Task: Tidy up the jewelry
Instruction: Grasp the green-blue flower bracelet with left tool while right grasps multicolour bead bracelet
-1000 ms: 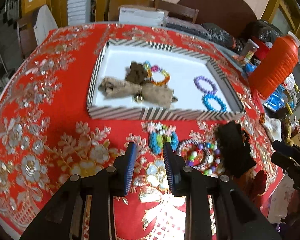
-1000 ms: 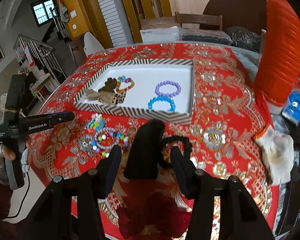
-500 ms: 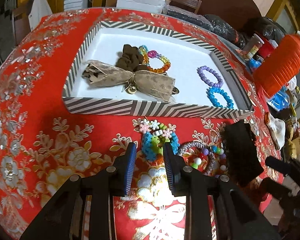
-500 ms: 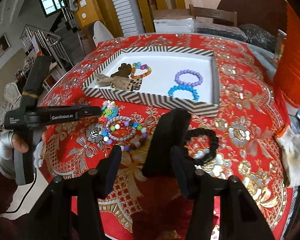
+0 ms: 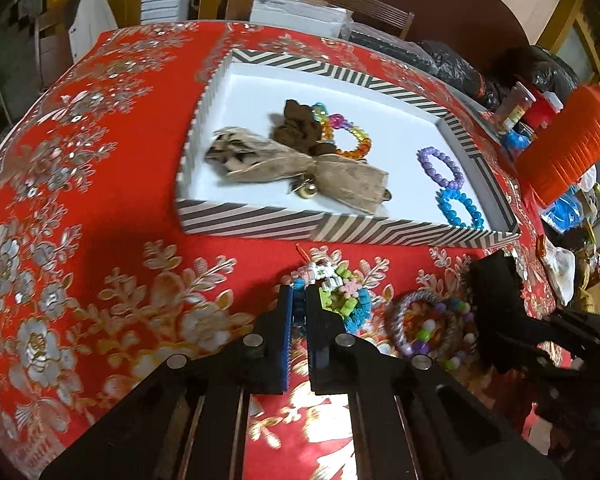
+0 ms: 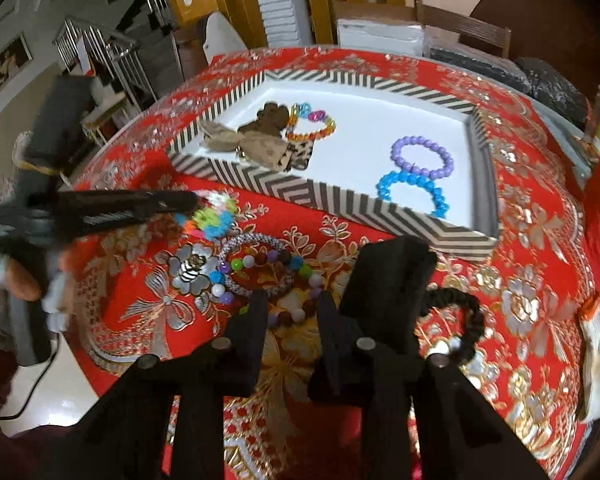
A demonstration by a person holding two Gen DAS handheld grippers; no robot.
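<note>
My left hand-held gripper [image 5: 299, 307] is pinched on the edge of the light, floppy charm bracelet [image 5: 336, 292] on the table [image 5: 100, 248], before the striped tray [image 5: 340, 228]. My right hand-held gripper [image 6: 290, 312] is closing around the loose beaded bracelet [image 6: 268, 268]; its smooth beads may slip, so I judge one strand the best hold.

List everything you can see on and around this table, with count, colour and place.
Striped shallow cardboard tray: one, black and white, on the red floral tablecloth.
Purple bead bracelet: one, in the tray's right part.
Blue bead bracelet: one, touching the purple one.
Tan fabric bow: one, tray's left.
Multicoloured loom-band bracelet: one, before the tray.
Mixed-bead bracelets: a cluster, count unclear.
Black bead bracelet: one, right.
Orange ribbed jug: one, far right.
Left tool: shut on the loom-band bracelet.
Right tool: closing over the mixed beads.
</note>
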